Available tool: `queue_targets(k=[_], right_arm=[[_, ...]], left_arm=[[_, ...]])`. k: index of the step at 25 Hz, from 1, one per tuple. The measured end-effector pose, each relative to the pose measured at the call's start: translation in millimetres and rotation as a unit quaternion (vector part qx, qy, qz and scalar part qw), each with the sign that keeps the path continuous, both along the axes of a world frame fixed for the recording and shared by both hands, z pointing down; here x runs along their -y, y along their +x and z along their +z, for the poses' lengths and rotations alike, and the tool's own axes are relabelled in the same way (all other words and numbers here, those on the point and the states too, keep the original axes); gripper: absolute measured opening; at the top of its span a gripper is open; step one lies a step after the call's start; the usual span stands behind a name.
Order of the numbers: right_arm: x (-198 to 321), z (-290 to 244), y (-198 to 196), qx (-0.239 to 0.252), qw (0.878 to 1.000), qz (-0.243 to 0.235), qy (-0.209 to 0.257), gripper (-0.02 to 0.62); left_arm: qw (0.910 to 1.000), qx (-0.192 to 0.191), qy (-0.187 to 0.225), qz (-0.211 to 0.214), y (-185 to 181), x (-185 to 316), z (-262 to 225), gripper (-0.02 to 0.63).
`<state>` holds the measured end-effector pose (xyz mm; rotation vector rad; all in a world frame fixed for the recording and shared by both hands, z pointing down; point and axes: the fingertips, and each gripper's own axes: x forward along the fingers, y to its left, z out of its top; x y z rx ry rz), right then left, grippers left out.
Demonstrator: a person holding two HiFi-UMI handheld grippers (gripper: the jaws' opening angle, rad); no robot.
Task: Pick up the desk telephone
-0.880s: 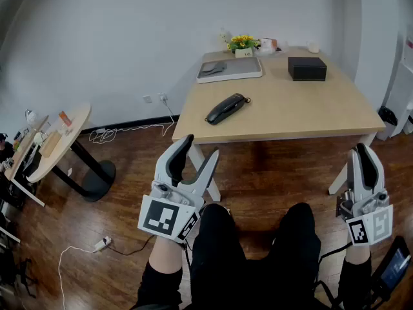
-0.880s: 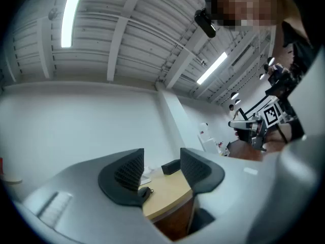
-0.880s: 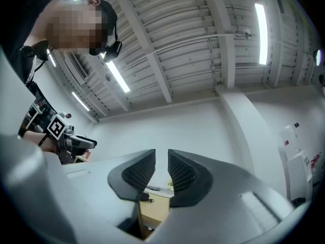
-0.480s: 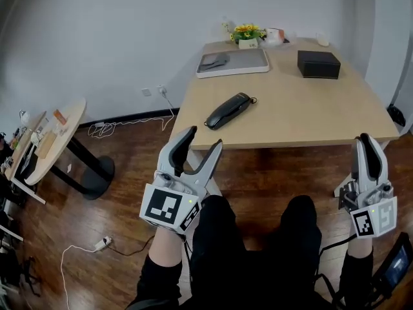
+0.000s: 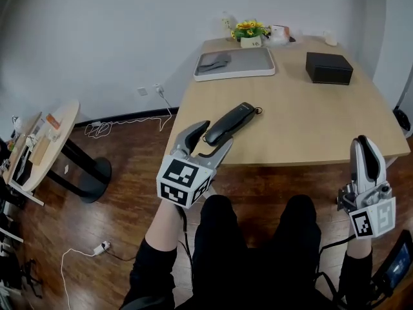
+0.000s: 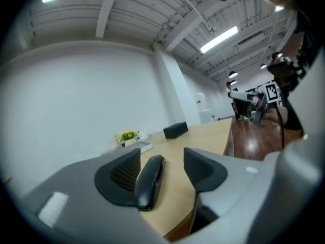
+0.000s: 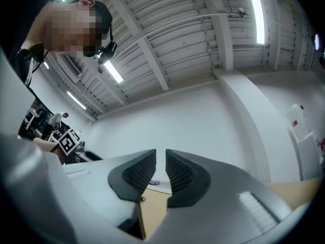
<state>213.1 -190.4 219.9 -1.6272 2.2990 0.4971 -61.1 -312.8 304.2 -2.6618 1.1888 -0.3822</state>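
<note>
L claw is about level at the near edge of the wooden table, jaws part open w/ a clear gap btwn the pads. The black telephone handset lies flat on the tabletop, lengthwise along the claw's line, w/ its near end just inside the jaw tips. In the left gripper view the handset sits hard by the left-hand pad, and I can't tell if it touches. The right-hand pad stands clear of it, bare wood showing btwn. No squeeze on it: the handset rests on the table, not lifted.

R claw is off the table, on the near side of its front edge & well to the right of the L claw, tipped upward. Its jaws are drawn together to a thin slit w/ nothing in them. Past them the right gripper view shows only wall & a bit of tabletop.

Beyond the L claw, further along the table:
- A white tray w/ a grey item on it, past the handset's far end.
- A flower pot behind the tray, at the far edge.
- A black box ahead & to the right, well apart from the handset.

Off to the L claw's left a round side table stands on the wood floor w/ small stuff on it. The person's legs, in dark trousers, are below & behind both claws.
</note>
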Motion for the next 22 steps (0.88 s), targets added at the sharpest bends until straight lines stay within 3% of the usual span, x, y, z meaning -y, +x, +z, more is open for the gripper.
queue_targets(k=[3,6,10,14,17,22], right_arm=[[10.1,11.5,3.5,0.002,1.0,-0.005,-0.011,0.057],[15.6,19.3,10.8,0.015,1.0,-0.002,-0.026,0.049],[35.8,17.7,4.4,-0.013,0.999,-0.012,-0.042,0.032],[59.8,27.4,-10.6,-0.045,0.996,-0.035,-0.063,0.038],[73.8,40.1,-21.1,-0.049,0.994,-0.048,-0.082,0.038],[81.6,55.8,-37.0,-0.039,0.993,-0.061,-0.093,0.038]], left_arm=[[0.9915,0.093,-0.09,0.009,11.7,46.3,43.1,0.306],[0.9723,0.171,-0.158,0.021,18.6,76.7,67.6,0.375],[0.9442,0.251,-0.21,0.037,24.4,98.9,89.8,0.374],[0.9247,0.278,-0.254,0.053,31.1,103.6,112.9,0.363],[0.9185,0.292,-0.262,0.051,31.8,110.3,121.8,0.296],[0.9098,0.276,-0.301,0.073,31.2,111.6,126.7,0.297]])
